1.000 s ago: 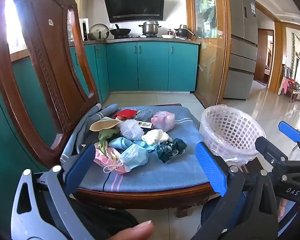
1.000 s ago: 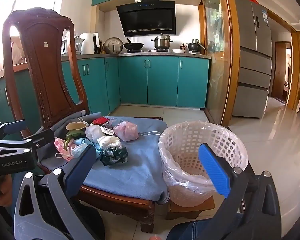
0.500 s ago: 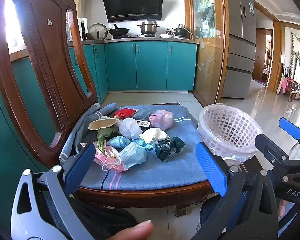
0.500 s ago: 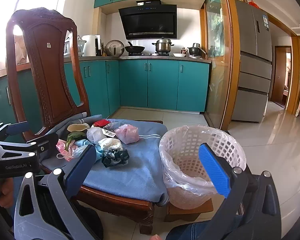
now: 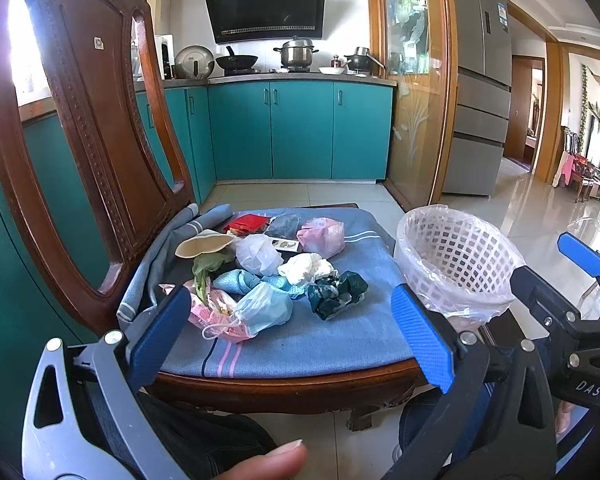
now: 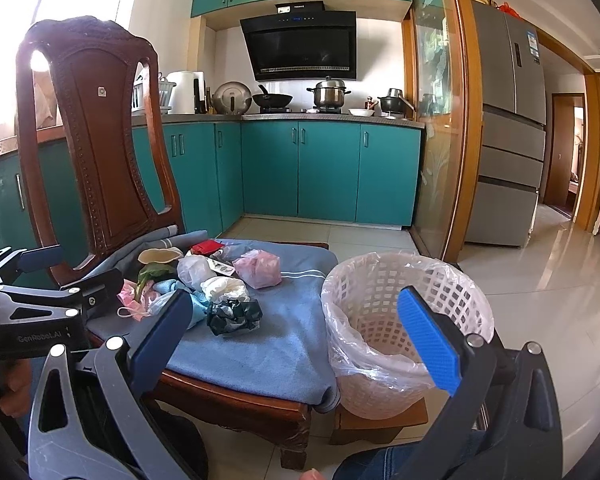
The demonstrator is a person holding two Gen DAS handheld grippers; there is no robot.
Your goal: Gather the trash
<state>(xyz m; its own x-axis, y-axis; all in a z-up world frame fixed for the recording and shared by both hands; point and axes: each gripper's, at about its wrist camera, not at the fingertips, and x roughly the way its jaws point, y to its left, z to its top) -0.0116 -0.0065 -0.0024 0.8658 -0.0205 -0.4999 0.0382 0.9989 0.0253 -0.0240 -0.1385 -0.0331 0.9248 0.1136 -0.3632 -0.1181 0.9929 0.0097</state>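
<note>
A pile of trash lies on the blue cloth of a wooden chair seat point(image 5: 300, 344): a blue face mask point(image 5: 266, 308), a dark green crumpled wrapper point(image 5: 336, 290), a white tissue wad point(image 5: 306, 268), a pink bag point(image 5: 322, 234), a clear bag point(image 5: 258, 254), a red packet point(image 5: 248, 224) and a green leaf point(image 5: 208, 266). A white lattice basket point(image 5: 456, 260) lined with clear plastic stands right of the seat; it also shows in the right wrist view point(image 6: 400, 320). My left gripper point(image 5: 292, 336) is open and empty, short of the seat's front edge. My right gripper point(image 6: 296, 336) is open and empty, before the basket.
The tall carved chair back point(image 5: 80, 120) rises at left. The basket rests on a low wooden stool point(image 6: 380, 420). Teal kitchen cabinets point(image 5: 300, 128) stand behind, a grey fridge point(image 5: 480, 88) at right, and tiled floor point(image 6: 540, 300) stretches right.
Both grippers have risen slightly and pulled back a little; the chair and basket sit lower in both views. Nothing was picked up.
</note>
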